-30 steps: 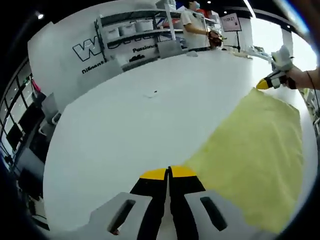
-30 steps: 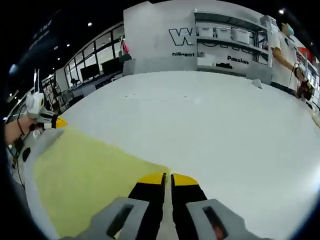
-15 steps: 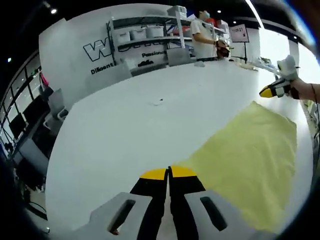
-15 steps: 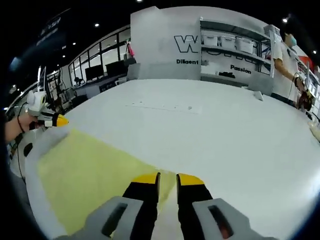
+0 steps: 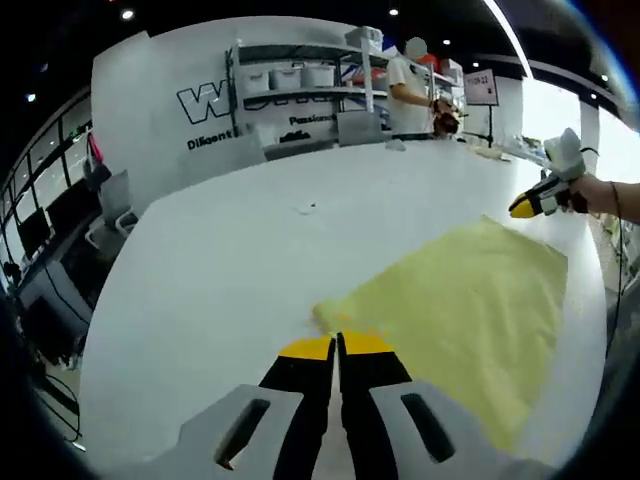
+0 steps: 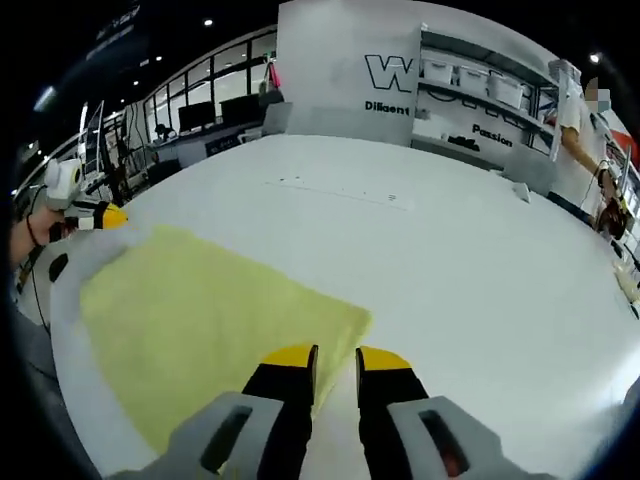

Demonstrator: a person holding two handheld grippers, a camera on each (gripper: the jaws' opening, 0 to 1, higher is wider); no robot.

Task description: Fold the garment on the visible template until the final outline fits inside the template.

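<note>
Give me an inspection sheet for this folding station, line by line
Surface: white table, thin marked line far off.
Job's things: yellow garment lying flat near the table edge; template outline not discernible.
Clutter: small dark speck on the table.
Grippers: left gripper shut beside a garment corner; right gripper open, one jaw over the garment corner.
Cables: nothing seen on the table.
Surroundings: shelves with bins, person standing, lettered wall.

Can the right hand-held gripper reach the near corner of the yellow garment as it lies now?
Probably yes. The right hand-held gripper is open just behind the yellow garment corner, and nothing on the white table lies between them.
</note>
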